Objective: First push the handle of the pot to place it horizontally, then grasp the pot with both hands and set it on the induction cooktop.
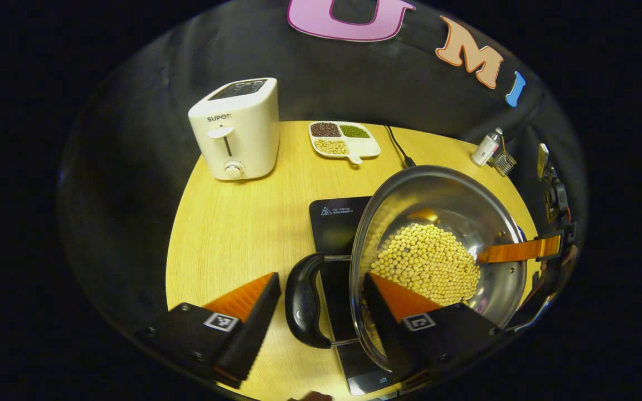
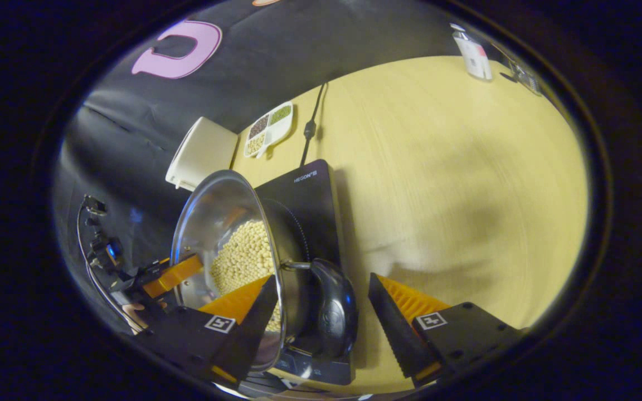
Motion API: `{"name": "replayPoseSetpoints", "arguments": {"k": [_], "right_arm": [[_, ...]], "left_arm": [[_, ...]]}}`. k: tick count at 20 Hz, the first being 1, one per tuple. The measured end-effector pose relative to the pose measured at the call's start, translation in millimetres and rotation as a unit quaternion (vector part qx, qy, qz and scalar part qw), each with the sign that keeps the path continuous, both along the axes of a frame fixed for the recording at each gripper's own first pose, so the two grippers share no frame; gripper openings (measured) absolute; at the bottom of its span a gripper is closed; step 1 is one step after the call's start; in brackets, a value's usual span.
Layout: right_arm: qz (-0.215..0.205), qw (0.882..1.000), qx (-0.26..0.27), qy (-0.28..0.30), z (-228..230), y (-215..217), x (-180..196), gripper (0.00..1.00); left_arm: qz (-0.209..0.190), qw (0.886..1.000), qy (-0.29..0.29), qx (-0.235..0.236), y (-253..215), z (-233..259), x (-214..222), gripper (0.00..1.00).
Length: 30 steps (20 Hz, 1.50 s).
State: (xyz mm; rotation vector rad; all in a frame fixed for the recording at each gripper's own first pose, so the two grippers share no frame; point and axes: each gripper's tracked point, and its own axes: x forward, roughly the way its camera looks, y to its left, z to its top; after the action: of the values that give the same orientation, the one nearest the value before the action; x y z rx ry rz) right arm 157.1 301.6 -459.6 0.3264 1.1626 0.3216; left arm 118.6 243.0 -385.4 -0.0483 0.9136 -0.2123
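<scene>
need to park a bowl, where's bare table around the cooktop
Widest free patch: the table to the right-gripper side of the induction cooktop, out to the small bottle. A narrower bare strip lies between the toaster and the cooktop. It is crowded over the cooktop, where the pot of beans sits with both grippers astride its handles.

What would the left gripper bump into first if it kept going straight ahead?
Probably the pot's black handle, which sits right between the left gripper's open fingers. Behind it lies the cooktop. Depth is hard to judge.
</scene>
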Motion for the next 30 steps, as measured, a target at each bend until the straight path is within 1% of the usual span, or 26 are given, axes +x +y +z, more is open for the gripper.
{"name": "replayPoseSetpoints", "arguments": {"k": [1,2,4,5,11,14,16,18,19,21,22,23,24,25,26,28,30], "right_arm": [[-0.007,1.0,0.0,-0.016,4,-3,3,1.0],[-0.016,0.999,0.001,-0.033,13,-7,4,0.92],[-0.028,0.997,0.002,-0.066,34,-15,5,0.93],[-0.035,0.996,0.003,-0.081,43,-18,6,1.0],[-0.077,0.985,-0.025,-0.15,90,-56,4,0.99],[-0.092,0.978,-0.026,-0.188,122,-65,3,1.0],[-0.096,0.97,-0.035,-0.22,146,-76,4,0.99],[-0.094,0.962,-0.042,-0.252,173,-85,6,0.99],[-0.091,0.959,-0.042,-0.267,186,-89,6,0.99],[-0.093,0.952,-0.039,-0.291,209,-99,7,1.0],[-0.095,0.95,-0.034,-0.297,219,-105,4,0.99],[-0.096,0.946,-0.027,-0.308,231,-113,5,0.99],[-0.097,0.942,-0.026,-0.32,243,-124,4,0.99],[-0.095,0.937,-0.028,-0.334,255,-137,5,0.99],[-0.092,0.932,-0.034,-0.348,268,-151,3,0.92],[-0.086,0.923,-0.046,-0.374,295,-183,0,0.92],[-0.076,0.909,-0.048,-0.407,330,-211,-1,0.92]], "left_arm": [[0.008,1.0,-0.014,-0.005,0,7,-1,1.0],[0.021,0.999,-0.028,-0.01,3,14,-3,1.0],[0.047,0.997,-0.057,-0.01,10,26,-5,0.98],[0.059,0.996,-0.072,-0.007,15,33,-6,0.98],[0.117,0.985,-0.127,0.018,26,77,-32,0.98],[0.149,0.976,-0.156,0.025,20,103,-44,0.98],[0.159,0.971,-0.176,0.02,7,120,-48,0.98],[0.159,0.964,-0.205,0.052,2,140,-48,0.98],[0.156,0.96,-0.224,0.066,-5,154,-44,0.98],[0.145,0.954,-0.253,0.073,-30,182,-43,0.97],[0.14,0.951,-0.266,0.073,-46,196,-42,0.97],[0.136,0.948,-0.278,0.071,-62,210,-42,0.99],[0.133,0.945,-0.29,0.067,-82,223,-41,0.97],[0.131,0.941,-0.305,0.067,-102,237,-42,0.97],[0.133,0.935,-0.322,0.066,-118,254,-43,0.97],[0.136,0.923,-0.352,0.075,-153,278,-48,0.96],[0.137,0.912,-0.377,0.086,-187,297,-56,0.96]]}}
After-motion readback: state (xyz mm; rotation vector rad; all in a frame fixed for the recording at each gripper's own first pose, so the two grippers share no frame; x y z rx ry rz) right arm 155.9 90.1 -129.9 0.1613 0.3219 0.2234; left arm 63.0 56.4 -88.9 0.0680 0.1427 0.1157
